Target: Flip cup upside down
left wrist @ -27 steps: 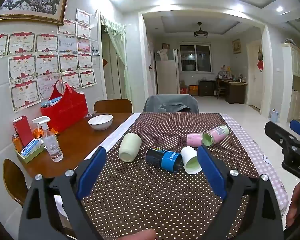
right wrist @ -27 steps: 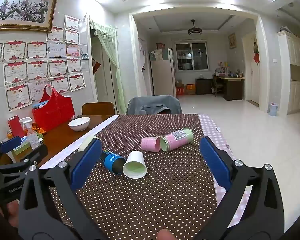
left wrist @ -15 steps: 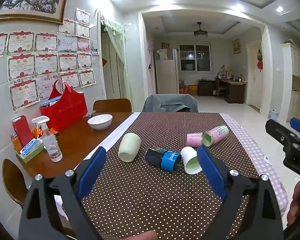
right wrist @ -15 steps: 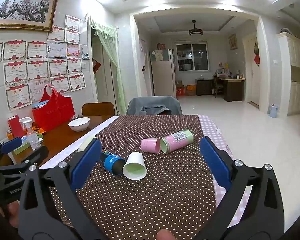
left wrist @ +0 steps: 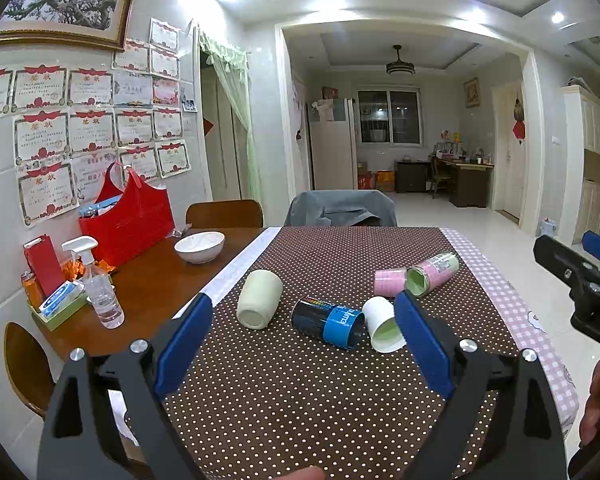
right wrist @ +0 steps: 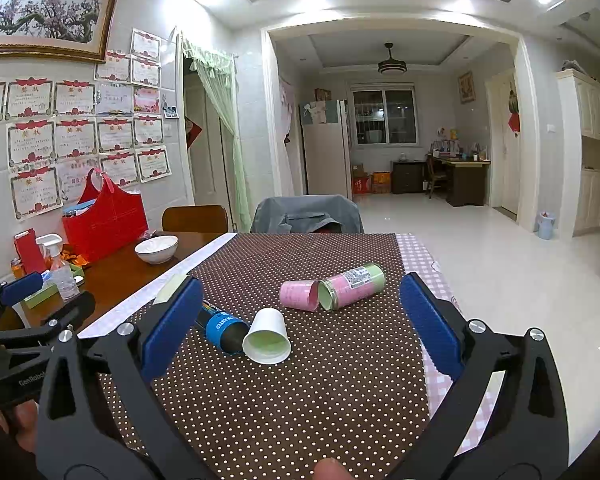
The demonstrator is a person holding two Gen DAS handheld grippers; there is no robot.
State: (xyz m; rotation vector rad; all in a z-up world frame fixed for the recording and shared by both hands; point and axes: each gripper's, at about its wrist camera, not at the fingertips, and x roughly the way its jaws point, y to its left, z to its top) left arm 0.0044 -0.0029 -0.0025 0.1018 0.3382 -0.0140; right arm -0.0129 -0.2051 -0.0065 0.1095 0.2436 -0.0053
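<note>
Several cups lie on their sides on the brown dotted tablecloth (left wrist: 300, 392): a pale green cup (left wrist: 259, 299), a black and blue cup (left wrist: 327, 322), a white paper cup (left wrist: 382, 329), a pink cup (left wrist: 389, 281) and a pink-green can (left wrist: 433, 273). In the right wrist view the white cup (right wrist: 267, 337), blue cup (right wrist: 221, 325), pink cup (right wrist: 298, 294) and can (right wrist: 352, 285) show. My left gripper (left wrist: 302, 341) is open and empty, held before the cups. My right gripper (right wrist: 298, 324) is open and empty, also short of them.
A white bowl (left wrist: 199, 245), a spray bottle (left wrist: 100, 294), a red bag (left wrist: 128, 216) and a small tray of items (left wrist: 58, 306) stand on the wooden table at left. Chairs (left wrist: 341, 208) stand at the far end. The table's right edge (left wrist: 540, 344) drops to the floor.
</note>
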